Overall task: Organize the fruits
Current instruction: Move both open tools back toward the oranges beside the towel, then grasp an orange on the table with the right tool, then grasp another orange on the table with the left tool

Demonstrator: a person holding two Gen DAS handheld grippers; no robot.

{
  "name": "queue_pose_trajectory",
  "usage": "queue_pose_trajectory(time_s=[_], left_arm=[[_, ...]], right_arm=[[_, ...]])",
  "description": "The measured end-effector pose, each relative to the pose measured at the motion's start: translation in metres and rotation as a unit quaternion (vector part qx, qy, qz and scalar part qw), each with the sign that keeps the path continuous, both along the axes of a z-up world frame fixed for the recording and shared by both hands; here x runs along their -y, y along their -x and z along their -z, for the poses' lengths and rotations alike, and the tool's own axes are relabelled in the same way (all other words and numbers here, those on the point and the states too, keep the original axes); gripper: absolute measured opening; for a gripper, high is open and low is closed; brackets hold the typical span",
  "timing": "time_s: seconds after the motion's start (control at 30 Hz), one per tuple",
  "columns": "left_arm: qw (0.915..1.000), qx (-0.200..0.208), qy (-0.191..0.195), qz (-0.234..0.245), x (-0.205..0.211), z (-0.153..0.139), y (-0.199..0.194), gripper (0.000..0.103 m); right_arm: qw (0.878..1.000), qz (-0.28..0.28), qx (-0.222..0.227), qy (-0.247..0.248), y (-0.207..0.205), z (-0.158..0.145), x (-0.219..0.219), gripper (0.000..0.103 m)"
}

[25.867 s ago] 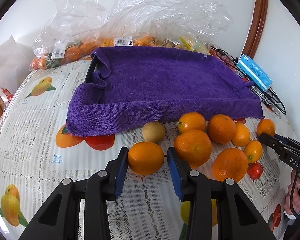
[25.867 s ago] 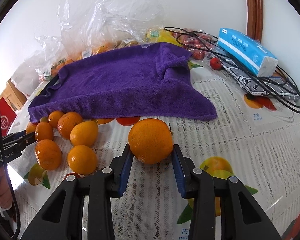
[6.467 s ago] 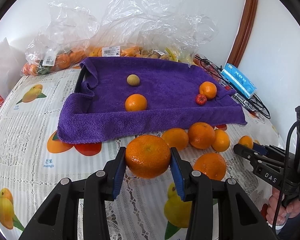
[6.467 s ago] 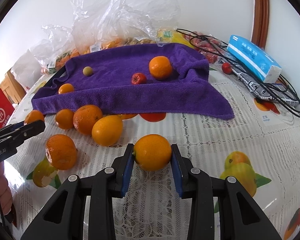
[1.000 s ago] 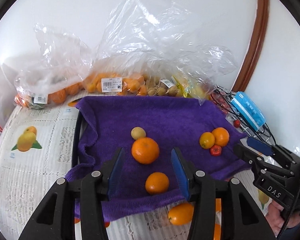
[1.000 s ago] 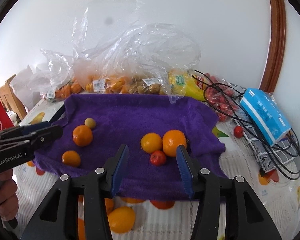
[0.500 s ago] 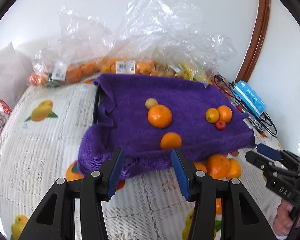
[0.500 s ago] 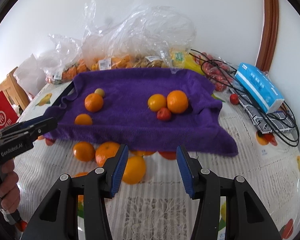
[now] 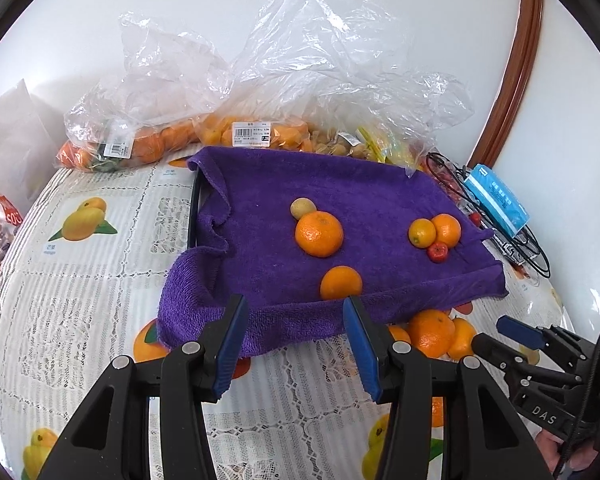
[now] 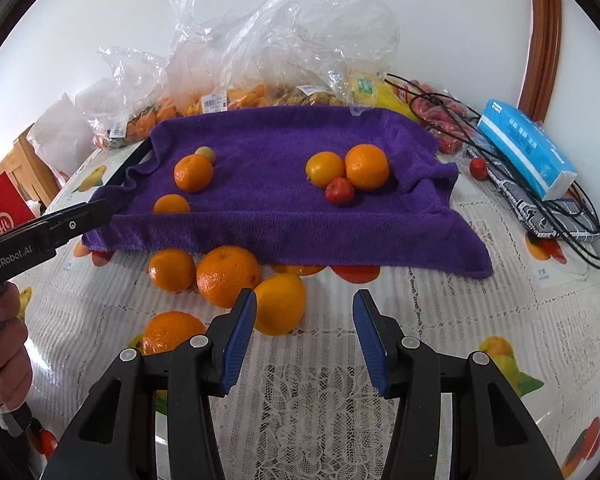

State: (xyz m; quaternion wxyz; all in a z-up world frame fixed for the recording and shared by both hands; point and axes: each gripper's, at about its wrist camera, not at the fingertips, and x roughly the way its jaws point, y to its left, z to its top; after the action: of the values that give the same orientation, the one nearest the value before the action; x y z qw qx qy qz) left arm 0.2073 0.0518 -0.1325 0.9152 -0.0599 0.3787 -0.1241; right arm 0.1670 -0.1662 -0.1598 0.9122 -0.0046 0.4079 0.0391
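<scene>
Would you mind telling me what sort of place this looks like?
Probably a home dining table: a fruit-printed lace tablecloth, clear plastic grocery bags with price labels against a white wall, and a blue tissue pack.

The middle of the purple towel is left bare between two fruit groups. Its near edge is blocked by loose oranges on the left. Bare surface is found near and right. The far side is crowded by plastic bags.

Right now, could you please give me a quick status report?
Both tongs, left and right, open, empty. Six fruits on purple towel. Loose oranges on table; nothing blocking.
</scene>
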Motion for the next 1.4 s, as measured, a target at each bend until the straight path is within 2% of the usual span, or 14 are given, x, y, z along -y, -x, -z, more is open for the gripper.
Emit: queue_pose_trajectory(time_s=[0.13, 0.6, 0.67, 0.8, 1.13, 1.4], left_arm=[[1.0, 0.0, -0.003, 0.001, 0.001, 0.001, 0.0, 0.047], [0.9999, -0.004, -0.014, 0.006, 0.005, 0.005, -0.001, 0.047], [0.9998, -0.003, -0.017, 0.008, 0.007, 0.006, 0.0, 0.047], [0.9997, -0.003, -0.023, 0.008, 0.009, 0.007, -0.001, 0.047], [0.9992, 0.0, -0.036, 0.014, 0.015, 0.01, 0.001, 0.047], [0.9993, 0.002, -0.033, 0.015, 0.014, 0.01, 0.002, 0.047]], right_arm=[[1.0, -0.002, -0.004, -0.012, -0.001, 0.004, 0.001, 0.051], [1.0, -0.014, -0.02, -0.009, -0.01, 0.018, -0.007, 0.051], [1.0, -0.017, -0.023, -0.01, -0.01, 0.02, -0.007, 0.048], [0.999, -0.019, -0.024, -0.012, -0.011, 0.022, -0.006, 0.034], [1.0, -0.013, -0.005, -0.01, 0.0, 0.016, 0.006, 0.032], [1.0, -0.016, -0.012, -0.015, -0.004, 0.02, 0.01, 0.032]])
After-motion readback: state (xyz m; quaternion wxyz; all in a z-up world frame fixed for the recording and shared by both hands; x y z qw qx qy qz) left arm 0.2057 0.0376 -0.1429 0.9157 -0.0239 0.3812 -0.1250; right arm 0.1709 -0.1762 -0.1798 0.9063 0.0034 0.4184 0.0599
